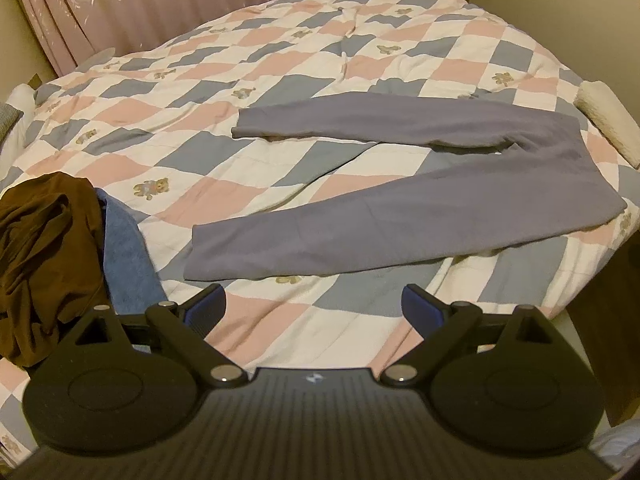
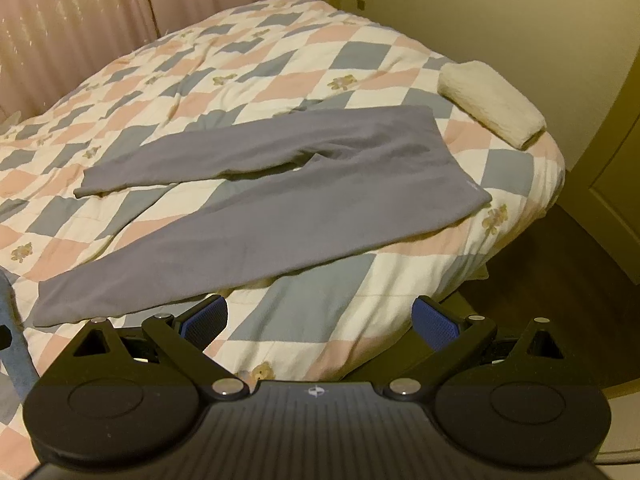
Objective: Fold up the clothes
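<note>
Two hand-held grippers, left [image 1: 314, 306] and right [image 2: 320, 316], wide open, empty, above checkered quilt [image 1: 280, 80]

The bed [image 1: 280, 60] is covered by a quilt [image 2: 280, 60] in pink, blue-grey and white diamonds with small bear motifs. Lying on the quilt: grey-purple trousers [image 1: 400, 220] spread flat with legs apart; a cream folded towel [image 2: 492, 104] at the right edge; a crumpled brown garment [image 1: 44, 248] partly over a blue cloth [image 1: 128, 256] at the left.
</note>
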Tool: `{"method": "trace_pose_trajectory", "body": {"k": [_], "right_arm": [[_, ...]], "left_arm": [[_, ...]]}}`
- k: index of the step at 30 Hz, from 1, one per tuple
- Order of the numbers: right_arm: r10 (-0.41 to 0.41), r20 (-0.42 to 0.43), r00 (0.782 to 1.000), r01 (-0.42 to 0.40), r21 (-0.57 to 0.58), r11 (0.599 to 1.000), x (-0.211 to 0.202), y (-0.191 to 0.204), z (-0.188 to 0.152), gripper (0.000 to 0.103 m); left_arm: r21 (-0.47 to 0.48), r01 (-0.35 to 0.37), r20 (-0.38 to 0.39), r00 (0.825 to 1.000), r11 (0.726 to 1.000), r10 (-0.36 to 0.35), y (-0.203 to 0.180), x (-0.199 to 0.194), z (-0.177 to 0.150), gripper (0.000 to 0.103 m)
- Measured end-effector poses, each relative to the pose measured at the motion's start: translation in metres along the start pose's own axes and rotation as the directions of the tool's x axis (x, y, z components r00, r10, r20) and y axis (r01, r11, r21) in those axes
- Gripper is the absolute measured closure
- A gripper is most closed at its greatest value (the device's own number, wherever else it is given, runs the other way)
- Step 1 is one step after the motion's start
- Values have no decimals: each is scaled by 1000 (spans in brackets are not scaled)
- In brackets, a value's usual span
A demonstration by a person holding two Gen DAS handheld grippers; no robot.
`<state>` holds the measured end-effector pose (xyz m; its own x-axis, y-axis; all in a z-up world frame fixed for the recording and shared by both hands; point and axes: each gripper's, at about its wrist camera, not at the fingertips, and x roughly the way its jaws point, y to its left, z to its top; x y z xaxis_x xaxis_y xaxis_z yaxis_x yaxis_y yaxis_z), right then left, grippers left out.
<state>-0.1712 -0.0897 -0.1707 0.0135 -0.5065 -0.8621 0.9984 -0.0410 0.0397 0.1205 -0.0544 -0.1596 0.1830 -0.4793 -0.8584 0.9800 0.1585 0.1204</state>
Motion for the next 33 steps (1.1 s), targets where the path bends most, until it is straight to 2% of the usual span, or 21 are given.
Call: {"method": "trace_pose_trajectory", "body": {"k": [8,14,17,22,26,30,33], "right_arm": [[14,-42,999,-15,-12,1000,38,-16,37,2],[97,-115,989,-98,0,995,93,-52,82,2],[165,-157,974,-163,26,986,128,-81,109,2],[274,-247,930,-248,129,960,198,-134,151,2],[354,-255,900,-317,174,932,256,-170,187,2],[334,-251,909,-334,43,942,317,-183,228,4],[358,-286,889,-400,-103,911,357,-175,264,13]], "left_arm": [[-14,-14,-35,999,1000,13,-28,33,35,10],[-41,-36,-84,996,999,32,-66,78,79,10],[-34,-31,-104,994,999,28,-91,107,106,10],[-21,-24,-133,991,999,21,-128,168,150,10],[-14,-3,-151,989,1000,1,-149,227,181,10],[96,51,-107,993,994,-41,-155,285,211,12],[267,76,-58,996,961,-63,-155,323,240,22]]}}
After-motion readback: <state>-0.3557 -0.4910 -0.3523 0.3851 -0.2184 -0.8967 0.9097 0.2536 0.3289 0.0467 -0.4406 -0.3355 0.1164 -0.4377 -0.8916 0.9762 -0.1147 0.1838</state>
